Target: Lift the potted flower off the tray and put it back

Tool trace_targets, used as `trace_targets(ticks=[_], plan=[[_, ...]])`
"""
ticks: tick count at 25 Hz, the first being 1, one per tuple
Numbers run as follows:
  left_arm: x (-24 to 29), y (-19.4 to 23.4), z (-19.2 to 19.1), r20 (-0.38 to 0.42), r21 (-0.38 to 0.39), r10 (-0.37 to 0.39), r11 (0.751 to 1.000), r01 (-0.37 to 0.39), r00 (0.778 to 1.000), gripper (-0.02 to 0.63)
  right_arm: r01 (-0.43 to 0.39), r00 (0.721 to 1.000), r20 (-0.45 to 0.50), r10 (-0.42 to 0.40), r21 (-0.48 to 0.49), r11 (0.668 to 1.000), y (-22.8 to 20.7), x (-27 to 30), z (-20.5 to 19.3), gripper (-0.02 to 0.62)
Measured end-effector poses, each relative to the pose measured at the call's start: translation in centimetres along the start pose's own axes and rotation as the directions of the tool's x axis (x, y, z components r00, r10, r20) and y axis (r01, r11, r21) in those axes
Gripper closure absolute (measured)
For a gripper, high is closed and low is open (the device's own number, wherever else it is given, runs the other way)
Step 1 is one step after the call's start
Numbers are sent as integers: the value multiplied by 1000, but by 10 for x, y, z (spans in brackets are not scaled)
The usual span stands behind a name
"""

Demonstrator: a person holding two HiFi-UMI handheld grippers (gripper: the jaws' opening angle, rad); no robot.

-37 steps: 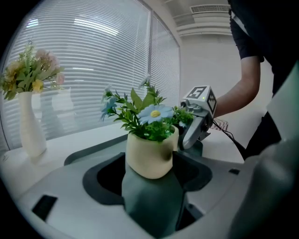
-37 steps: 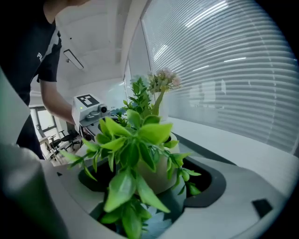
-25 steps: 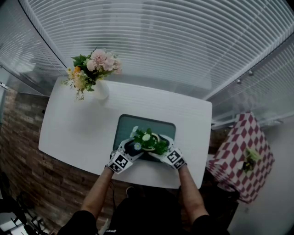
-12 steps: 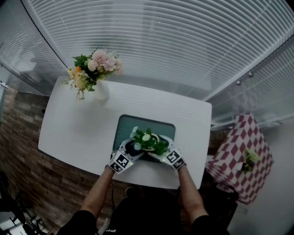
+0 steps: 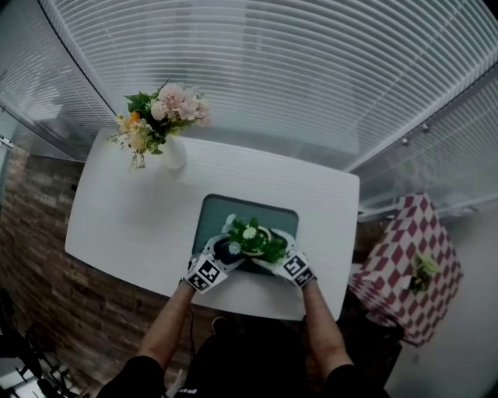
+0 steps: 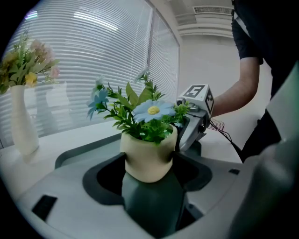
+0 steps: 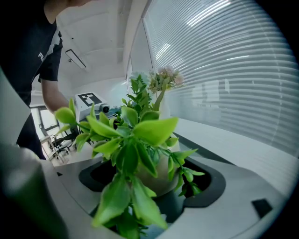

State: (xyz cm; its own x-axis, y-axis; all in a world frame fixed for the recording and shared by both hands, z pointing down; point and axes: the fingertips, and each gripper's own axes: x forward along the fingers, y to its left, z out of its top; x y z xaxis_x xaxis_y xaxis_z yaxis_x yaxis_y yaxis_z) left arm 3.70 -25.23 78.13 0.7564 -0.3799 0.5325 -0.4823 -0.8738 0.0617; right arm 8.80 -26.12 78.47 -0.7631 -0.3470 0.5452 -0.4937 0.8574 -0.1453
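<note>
The potted flower (image 5: 250, 237) (cream pot, blue and white daisies, green leaves) is low-centre, at the near edge of the dark tray (image 5: 233, 207). The left gripper (image 5: 222, 253) and right gripper (image 5: 272, 255) both clamp its pot.

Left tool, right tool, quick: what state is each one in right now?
Left tool: closed on the potted flower.
Right tool: closed on the same potted flower, from the opposite side.

Office-type room, white bench (image 5: 132, 225), slatted blinds (image 5: 272, 70) on glazed walls, flower vase (image 5: 173, 153), checked-cloth side table (image 5: 408, 256), ceiling vent (image 6: 212, 9)
</note>
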Motion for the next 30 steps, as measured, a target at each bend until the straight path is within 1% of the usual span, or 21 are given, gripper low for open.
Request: trace_targets(ticks=[3,7,14,18,20,24,30], plan=[[0,0,2,-3,3,8,1000,-8,1000,311,-1,1000,8,1,2,1000,0,-1,1,195],[-3,-1,10,-1,-15,23,1000,-23,1000,313,5,1000,12,-5,2,1000,0,-2,2,195],[-6,-3,14,-3,9,28,1000,-28,1000,313,6,1000,4,-6,0,1000,1,-4,3,195],[-8,-3,16,13,30,28,999,-29,1000,313,24,999,24,-24,-14,1000,4,-9,13,195],[-11,-4,20,22,29,30,999,-31,999,313,24,1000,21,-24,-21,999,6,-12,16,195],[-16,-8,25,37,25,20,999,-21,999,313,37,998,45,-36,-15,999,9,-20,23,195],[-26,-15,35,59,36,22,999,-24,998,313,57,997,60,-55,-33,998,17,-31,33,195]])
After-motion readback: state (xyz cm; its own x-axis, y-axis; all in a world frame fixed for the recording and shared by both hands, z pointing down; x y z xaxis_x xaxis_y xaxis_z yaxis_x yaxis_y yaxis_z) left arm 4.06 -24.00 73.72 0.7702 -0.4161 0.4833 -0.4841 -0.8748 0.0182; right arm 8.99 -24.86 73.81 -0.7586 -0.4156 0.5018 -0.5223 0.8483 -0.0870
